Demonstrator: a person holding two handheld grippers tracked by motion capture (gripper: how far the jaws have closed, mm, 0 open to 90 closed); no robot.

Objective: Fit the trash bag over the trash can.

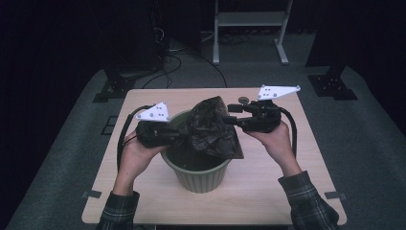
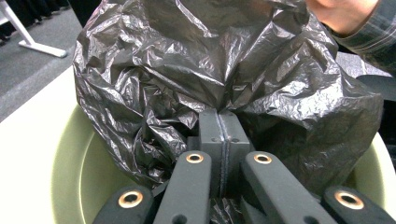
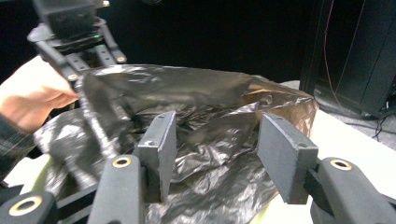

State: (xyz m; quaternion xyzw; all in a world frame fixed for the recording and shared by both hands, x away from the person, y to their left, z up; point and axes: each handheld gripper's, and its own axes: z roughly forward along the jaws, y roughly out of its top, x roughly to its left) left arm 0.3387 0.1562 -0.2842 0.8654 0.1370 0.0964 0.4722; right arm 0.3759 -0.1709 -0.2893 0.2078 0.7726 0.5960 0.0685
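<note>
One crinkled, glossy black plastic bag [image 1: 210,125] bulges from the round green bin [image 1: 198,178]; left gripper [image 2: 223,140] fingers pinch it, right gripper [image 3: 217,156] fingers spread apart.

Crumpled black plastic bag [image 1: 210,125], bunched over green bin [image 1: 198,175]

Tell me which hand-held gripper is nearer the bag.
Left. The left hand-held gripper is shut on a fold of the bag over the bin. The right hand-held gripper is open, its jaws astride the bag's other edge without clamping it.
</note>
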